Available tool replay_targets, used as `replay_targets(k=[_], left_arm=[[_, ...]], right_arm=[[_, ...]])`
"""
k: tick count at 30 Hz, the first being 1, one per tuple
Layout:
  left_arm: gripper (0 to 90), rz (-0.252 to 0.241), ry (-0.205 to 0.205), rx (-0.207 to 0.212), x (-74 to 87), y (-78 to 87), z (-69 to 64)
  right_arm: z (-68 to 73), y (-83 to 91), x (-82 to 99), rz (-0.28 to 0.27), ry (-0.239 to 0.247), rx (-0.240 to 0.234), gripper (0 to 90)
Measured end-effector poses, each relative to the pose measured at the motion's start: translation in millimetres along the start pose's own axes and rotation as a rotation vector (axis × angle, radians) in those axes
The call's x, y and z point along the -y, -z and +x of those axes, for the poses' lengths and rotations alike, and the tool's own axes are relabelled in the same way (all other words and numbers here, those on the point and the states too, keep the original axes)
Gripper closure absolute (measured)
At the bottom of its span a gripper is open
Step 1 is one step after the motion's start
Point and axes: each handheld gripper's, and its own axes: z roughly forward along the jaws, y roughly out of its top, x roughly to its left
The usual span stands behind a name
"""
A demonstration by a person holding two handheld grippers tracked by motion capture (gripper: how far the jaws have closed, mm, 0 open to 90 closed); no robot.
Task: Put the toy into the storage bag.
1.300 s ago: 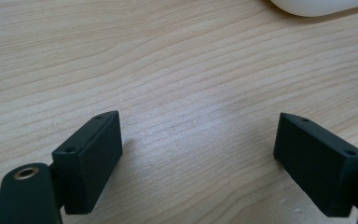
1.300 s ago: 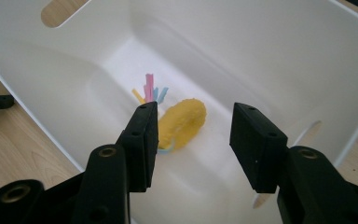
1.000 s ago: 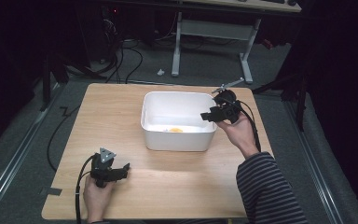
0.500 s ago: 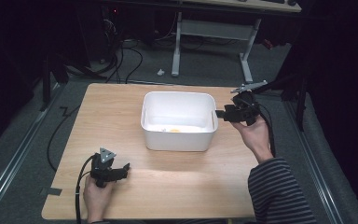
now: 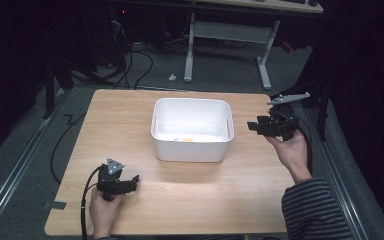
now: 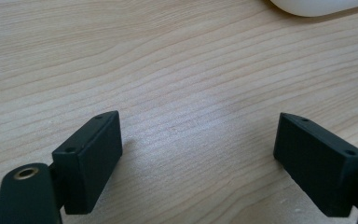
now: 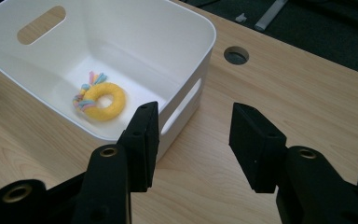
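Left gripper (image 5: 132,181) at rest on the table; right gripper (image 5: 254,125) clear of the bin.

Jaws of the left gripper stood wide apart and empty, low over bare wood near the front left of the table (image 5: 220,200), well apart from the white bin (image 5: 192,150). At centre, the bin held a yellow ring toy (image 7: 102,101) with pastel tassels, lying flat on its floor near one wall. On the right, the right gripper hung beside the bin's right end wall, outside the rim, jaws partly apart after a slight closing, nothing between them. Judged step: placement into the bin looked complete, with the right hand in retreat. Any next move would call for setting the right gripper down clear of the bin.
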Motion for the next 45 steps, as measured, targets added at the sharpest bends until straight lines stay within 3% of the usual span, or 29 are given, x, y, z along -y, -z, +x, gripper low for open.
replay_targets(k=[18, 27, 30, 34, 37, 40, 42, 45], left_arm=[[15.6, 0.0, 0.0, 0.0, 0.0, 0.0, 0.0], [15.6, 0.0, 0.0, 0.0, 0.0, 0.0, 0.0], [15.6, 0.0, 0.001, -0.001, 0.0, 0.0, 0.0], [15.6, 0.0, 0.001, 0.0, 0.0, 0.0, 0.0], [15.6, 0.0, 0.0, 0.0, 0.0, 0.0, 0.0], [15.6, 0.0, 0.0, 0.0, 0.0, 0.0, 0.0], [15.6, 0.0, 0.001, 0.0, 0.0, 0.0, 0.0], [15.6, 0.0, 0.001, -0.001, 0.0, -0.1, 0.0]], right_arm=[[-6.4, 28.9, 39.6, -0.045, -0.012, 0.001, 51.7], [-1.0, 29.3, 64.7, -0.02, 0.008, 0.019, 51.1], [4.4, 29.1, 68.1, -0.015, 0.036, 0.037, 51.0], [13.8, 30.7, 69.6, -0.026, 0.054, 0.021, 51.2], [15.9, 28.0, 73.9, -0.032, 0.042, -0.017, 51.4], [19.4, 22.2, 80.4, -0.012, 0.053, 0.009, 51.0], [19.3, 20.5, 84.8, -0.024, 0.034, -0.02, 51.0], [22.0, 15.8, 91.6, -0.015, 0.034, -0.016, 51.2]])
